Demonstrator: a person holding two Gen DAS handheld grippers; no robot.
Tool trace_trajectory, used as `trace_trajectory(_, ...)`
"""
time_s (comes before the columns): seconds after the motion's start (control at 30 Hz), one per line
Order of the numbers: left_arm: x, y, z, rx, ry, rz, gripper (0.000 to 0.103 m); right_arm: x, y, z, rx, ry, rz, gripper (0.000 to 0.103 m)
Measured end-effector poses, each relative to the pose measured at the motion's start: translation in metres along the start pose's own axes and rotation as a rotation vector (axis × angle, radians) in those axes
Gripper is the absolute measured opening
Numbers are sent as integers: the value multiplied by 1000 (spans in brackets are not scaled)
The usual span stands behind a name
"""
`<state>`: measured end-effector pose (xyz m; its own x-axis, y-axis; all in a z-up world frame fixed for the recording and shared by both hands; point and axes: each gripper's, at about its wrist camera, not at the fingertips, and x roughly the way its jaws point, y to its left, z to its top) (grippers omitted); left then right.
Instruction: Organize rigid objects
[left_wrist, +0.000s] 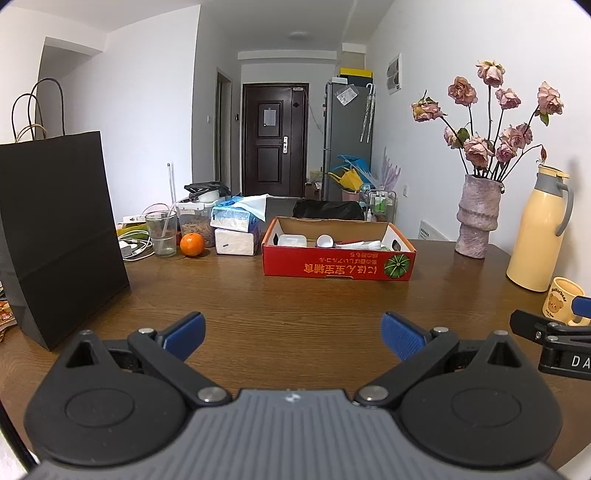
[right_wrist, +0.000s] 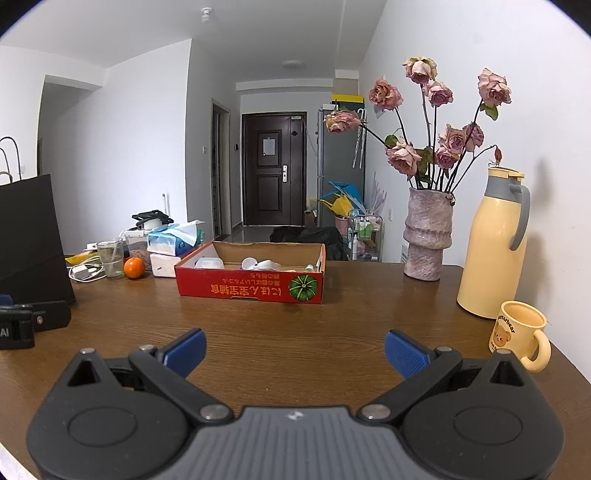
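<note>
right gripper (right_wrist: 293, 349) spread wide above table (right_wrist: 295, 317), facing red box (right_wrist: 251, 288)

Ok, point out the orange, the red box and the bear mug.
orange (left_wrist: 192, 244), left wrist view, middle of the fruit.
red box (right_wrist: 251, 290), right wrist view, printed front wall.
bear mug (right_wrist: 517, 334), right wrist view, outer side of the cup.

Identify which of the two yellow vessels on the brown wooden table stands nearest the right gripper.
The small yellow bear-print mug, just beside the right gripper; the tall yellow thermos jug with grey handle stands farther back by the wall.
</note>
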<state>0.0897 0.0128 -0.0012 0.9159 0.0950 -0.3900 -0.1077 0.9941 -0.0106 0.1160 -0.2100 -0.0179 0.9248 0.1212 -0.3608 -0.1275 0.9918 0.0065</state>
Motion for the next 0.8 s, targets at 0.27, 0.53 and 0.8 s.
trace_trajectory(0.27,0,-1,0,-1,1,-3,103,1,-1,0,1,1,0,103)
trace_trajectory(0.53,0,-4,-1,-1,1,-11,103,1,-1,1,-1,2,1,103)
trace_trajectory(0.8,-1,-5,-1,-3,-4,-13,103,2,-1,0,-1,2,1,103)
